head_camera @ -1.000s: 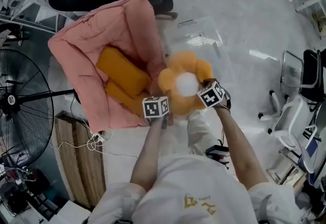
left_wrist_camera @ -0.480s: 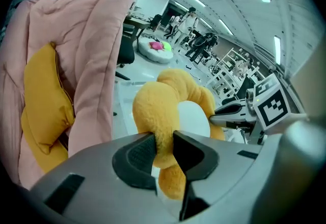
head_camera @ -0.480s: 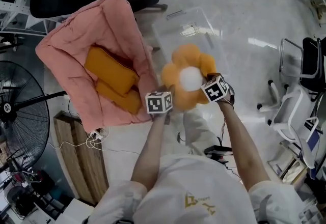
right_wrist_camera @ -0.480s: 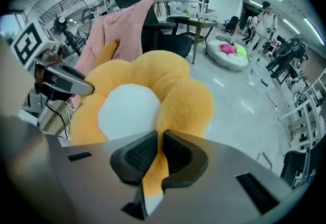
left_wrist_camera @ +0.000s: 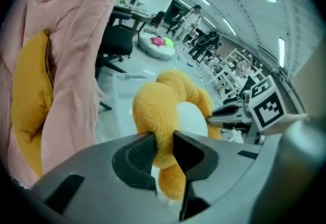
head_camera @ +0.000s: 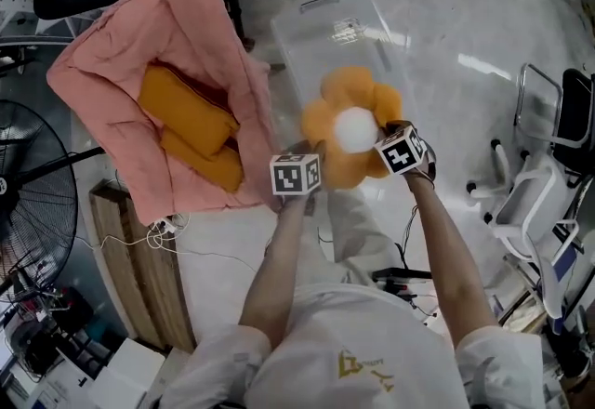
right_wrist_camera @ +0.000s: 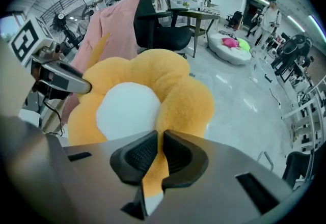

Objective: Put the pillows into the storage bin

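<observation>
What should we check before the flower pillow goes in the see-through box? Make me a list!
1. Left gripper grip: ok, shut on a petal of the flower pillow.
2. Right gripper grip: ok, shut on the pillow's edge.
3. Pillow above the storage bin: cannot tell; the head view only shows it overlapping the bin's near end.
4. Bin lid off: cannot tell; clear plastic.
5. Other pillows packed: not ok; orange pillows lie in the pink lounger.

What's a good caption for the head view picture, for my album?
Left gripper and right gripper hold a flower pillow over the clear storage bin.
</observation>
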Demonstrator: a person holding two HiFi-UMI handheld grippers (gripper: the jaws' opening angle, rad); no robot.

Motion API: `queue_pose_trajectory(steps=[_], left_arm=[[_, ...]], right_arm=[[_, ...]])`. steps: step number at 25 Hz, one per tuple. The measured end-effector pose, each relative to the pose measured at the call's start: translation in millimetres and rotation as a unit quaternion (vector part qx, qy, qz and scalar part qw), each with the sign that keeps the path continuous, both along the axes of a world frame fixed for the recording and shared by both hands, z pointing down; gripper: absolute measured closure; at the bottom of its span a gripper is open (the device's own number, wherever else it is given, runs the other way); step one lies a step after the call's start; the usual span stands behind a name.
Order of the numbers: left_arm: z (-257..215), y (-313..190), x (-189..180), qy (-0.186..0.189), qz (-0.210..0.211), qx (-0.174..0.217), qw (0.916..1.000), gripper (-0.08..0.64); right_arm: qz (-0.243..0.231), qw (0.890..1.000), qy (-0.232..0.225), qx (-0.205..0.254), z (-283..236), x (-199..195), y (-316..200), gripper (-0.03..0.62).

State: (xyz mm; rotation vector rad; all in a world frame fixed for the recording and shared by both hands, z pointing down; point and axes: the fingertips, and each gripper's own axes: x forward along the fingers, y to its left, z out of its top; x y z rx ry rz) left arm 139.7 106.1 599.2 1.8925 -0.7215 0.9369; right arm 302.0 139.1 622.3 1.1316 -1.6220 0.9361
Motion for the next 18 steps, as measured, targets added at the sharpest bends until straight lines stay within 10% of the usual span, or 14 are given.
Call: queue_pose_trajectory(steps=[18], left_arm=[[101.7, 2.2, 37.9, -0.005, -0.021, -0.030, 0.9993, 0.451]], right_arm=[[0.002, 1.000, -0.024, -0.020, 105.3, 39.7, -3.8, 0.543]])
